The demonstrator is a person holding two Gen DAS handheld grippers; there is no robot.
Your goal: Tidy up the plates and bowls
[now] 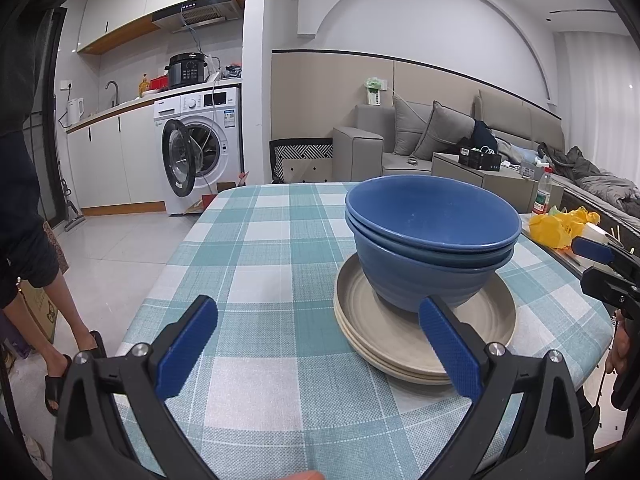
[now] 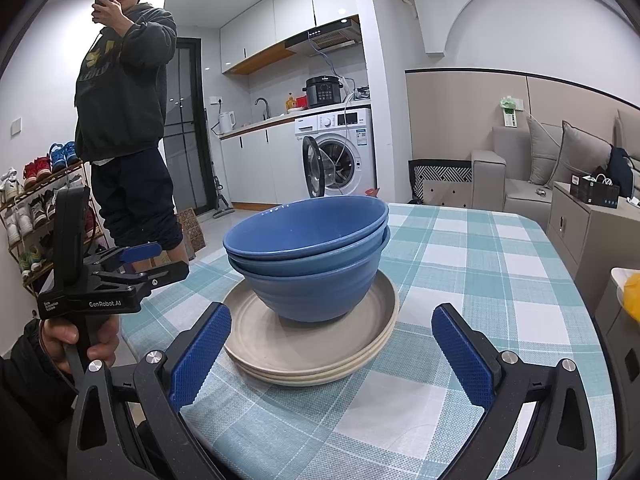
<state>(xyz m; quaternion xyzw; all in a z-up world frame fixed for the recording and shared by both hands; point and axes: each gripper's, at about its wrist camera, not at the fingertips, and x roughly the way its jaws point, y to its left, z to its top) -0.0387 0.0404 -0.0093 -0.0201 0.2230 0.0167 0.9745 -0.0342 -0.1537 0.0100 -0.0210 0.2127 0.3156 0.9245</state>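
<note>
Three nested blue bowls (image 1: 432, 240) (image 2: 308, 256) stand on a stack of beige plates (image 1: 424, 332) (image 2: 304, 348) on a table with a teal checked cloth (image 1: 260, 264) (image 2: 460, 264). My left gripper (image 1: 318, 306) is open, close to the table's near edge, and its right finger (image 1: 448, 344) overlaps the plates' front rim. My right gripper (image 2: 331, 312) is open too, with its jaws spread wider than the plates and just short of them. Each gripper shows at the edge of the other's view: the right gripper (image 1: 582, 264) and the left gripper (image 2: 172, 259). Neither holds anything.
A person (image 2: 124, 120) stands left of the table holding a phone, with a shoe rack (image 2: 36, 200) behind. A yellow bag (image 1: 560, 226) and a bottle (image 1: 543, 196) sit off the table's far right side. A washing machine (image 1: 200, 152) with its door open and a sofa (image 1: 420, 140) lie beyond.
</note>
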